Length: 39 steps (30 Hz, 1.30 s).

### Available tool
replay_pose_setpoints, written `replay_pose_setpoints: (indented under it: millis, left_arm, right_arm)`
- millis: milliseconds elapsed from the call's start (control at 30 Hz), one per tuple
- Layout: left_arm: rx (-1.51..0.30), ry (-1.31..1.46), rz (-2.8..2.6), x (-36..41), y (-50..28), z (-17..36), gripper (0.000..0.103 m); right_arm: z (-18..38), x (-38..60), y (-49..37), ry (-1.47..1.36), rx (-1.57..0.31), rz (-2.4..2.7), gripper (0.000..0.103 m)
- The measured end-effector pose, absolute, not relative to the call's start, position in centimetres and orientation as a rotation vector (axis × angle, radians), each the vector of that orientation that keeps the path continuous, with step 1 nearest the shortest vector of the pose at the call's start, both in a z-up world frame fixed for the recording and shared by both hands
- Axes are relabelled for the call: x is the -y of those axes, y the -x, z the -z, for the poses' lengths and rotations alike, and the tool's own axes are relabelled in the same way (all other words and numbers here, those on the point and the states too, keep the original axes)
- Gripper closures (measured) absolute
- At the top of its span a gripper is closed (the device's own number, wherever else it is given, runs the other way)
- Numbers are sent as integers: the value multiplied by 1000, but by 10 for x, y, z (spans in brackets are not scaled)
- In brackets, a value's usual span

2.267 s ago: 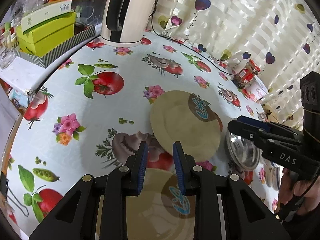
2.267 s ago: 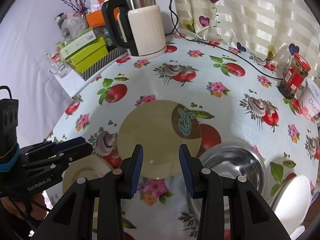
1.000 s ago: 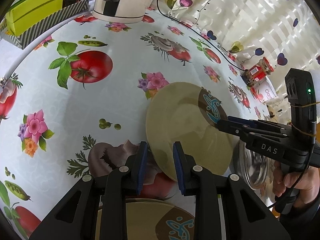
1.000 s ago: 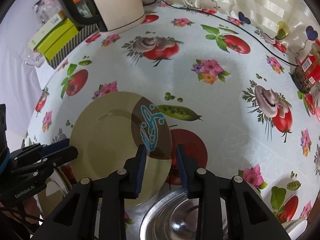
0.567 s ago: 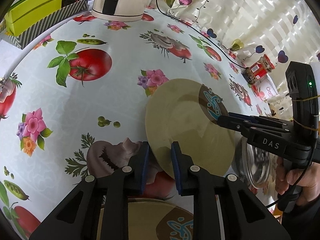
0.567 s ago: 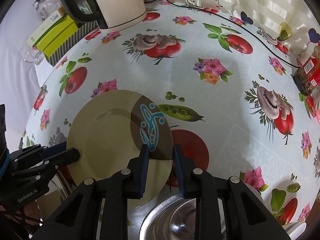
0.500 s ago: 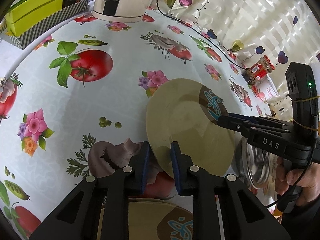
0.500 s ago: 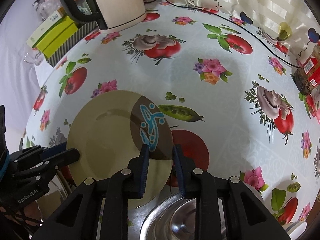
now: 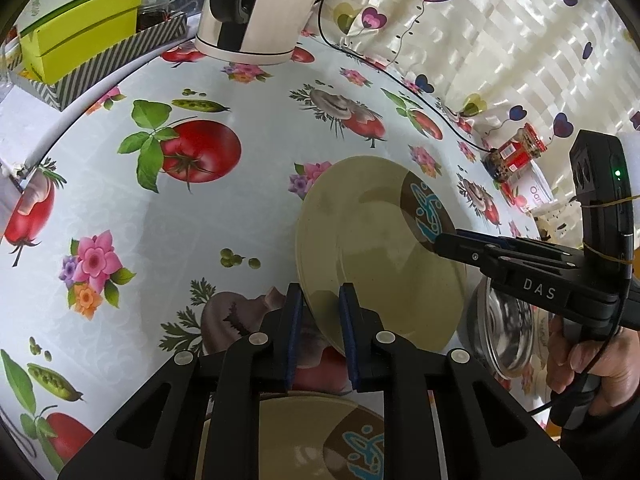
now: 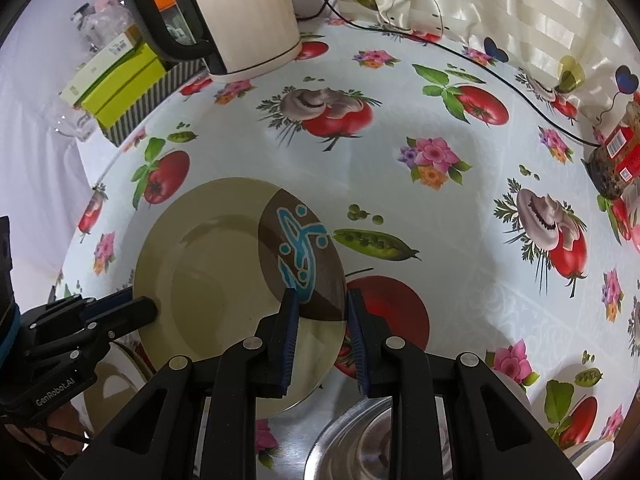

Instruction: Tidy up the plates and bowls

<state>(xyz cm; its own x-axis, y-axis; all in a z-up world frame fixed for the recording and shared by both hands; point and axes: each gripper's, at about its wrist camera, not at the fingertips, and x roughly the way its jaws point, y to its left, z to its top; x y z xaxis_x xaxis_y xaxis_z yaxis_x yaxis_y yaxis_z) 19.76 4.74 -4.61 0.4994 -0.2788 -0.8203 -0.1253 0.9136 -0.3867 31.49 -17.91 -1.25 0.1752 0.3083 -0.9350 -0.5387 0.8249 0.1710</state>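
While both point steeply down, left gripper [image 9: 319, 322] just closed and right gripper [image 10: 321, 330] clamp the plate [image 9: 376, 256].

beige plate [image 10: 224, 280] with brown, turquoise-scribbled segment; pale tablecloth [image 10: 460, 240] printed with tomatoes, mushrooms, flowers; cream kettle [image 10: 244, 16], upper left.
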Motion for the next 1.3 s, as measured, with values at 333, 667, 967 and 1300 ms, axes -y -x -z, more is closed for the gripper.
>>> replay_pose_setpoints:
  millis: [333,667,967,1300]
  left_arm:
    - [-1028,421,89,-52,-183,30,84]
    - [-1011,408,76,-57,-160,16,84]
    - [-1006,400,57,-61,-136,11,84]
    - [-1006,397,47,-67,-111,12,84]
  right_arm:
    - [-1,173,-303,224,-1240,-613,79]
    - [-18,169,-281,222,-1218,-624,79]
    - [-25,164,-255,227,-1213,-638,79]
    - [-24,161,-227,225,-1221,-650,79]
